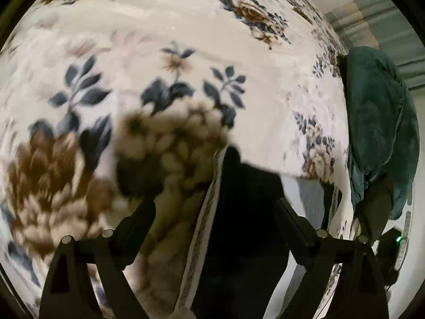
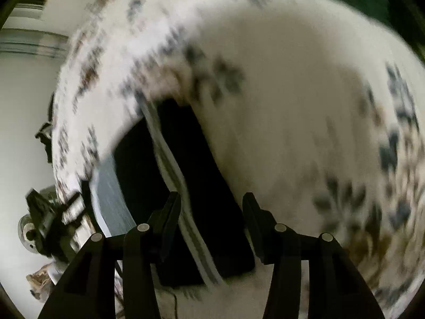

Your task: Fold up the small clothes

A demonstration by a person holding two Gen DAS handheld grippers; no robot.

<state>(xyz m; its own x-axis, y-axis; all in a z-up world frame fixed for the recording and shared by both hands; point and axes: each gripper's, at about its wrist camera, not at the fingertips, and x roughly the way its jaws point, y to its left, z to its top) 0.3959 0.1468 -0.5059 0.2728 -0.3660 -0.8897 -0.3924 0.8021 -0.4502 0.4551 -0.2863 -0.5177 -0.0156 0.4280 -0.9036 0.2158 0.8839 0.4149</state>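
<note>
Between spread right gripper [image 2: 209, 218] fingers, black garment [image 2: 209, 186].

Left gripper [image 1: 215, 210]: jaws spread wide, black fingers [image 1: 138, 226] rising from the lower frame edge and angled inward; nothing is pinched. Right gripper [image 2: 211, 212]: jaws likewise parted, fingers [image 2: 170, 212] at lower centre of frame, straddling without clamping. Right wrist view is heavily blurred. Arms and hands not visible.
</note>
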